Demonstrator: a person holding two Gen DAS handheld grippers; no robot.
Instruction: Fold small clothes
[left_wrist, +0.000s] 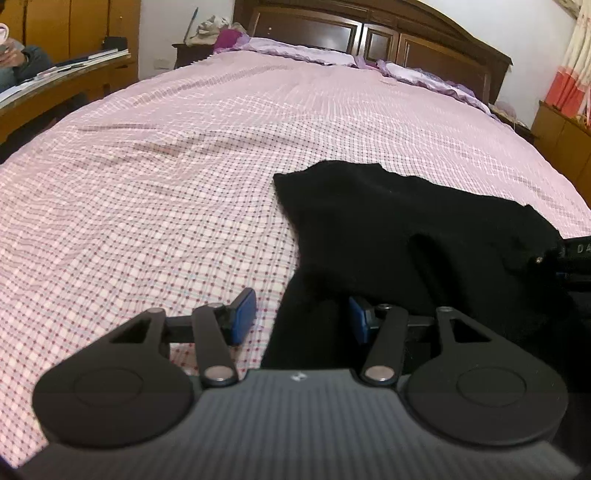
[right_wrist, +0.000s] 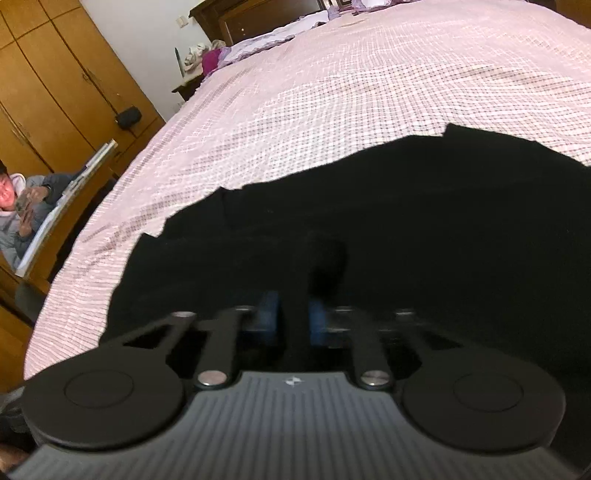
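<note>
A black garment (left_wrist: 399, 229) lies spread on the bed, over the pink checked bedspread (left_wrist: 166, 177), on the near right side in the left wrist view; its edge is ragged and stepped in the right wrist view (right_wrist: 369, 206), with a fold of cloth rising in front of the camera. The left gripper (left_wrist: 301, 319) sits low at the garment's near left edge, jaws wide apart: one blue pad (left_wrist: 243, 314) over bare bedspread, the other on the black cloth, nothing gripped. The right gripper (right_wrist: 293, 317) is down on the garment, jaws drawn close with a strip of black cloth running up between the blue pads (right_wrist: 267, 314); it's blurred and dark, so a firm pinch can't be told for sure. Beyond, lilac pillows (left_wrist: 303, 50) line a dark wooden headboard (left_wrist: 369, 33). Off to the left, a person (right_wrist: 22, 210) sits by a wooden desk (left_wrist: 62, 77) in front of a wooden wardrobe (right_wrist: 55, 74).
</note>
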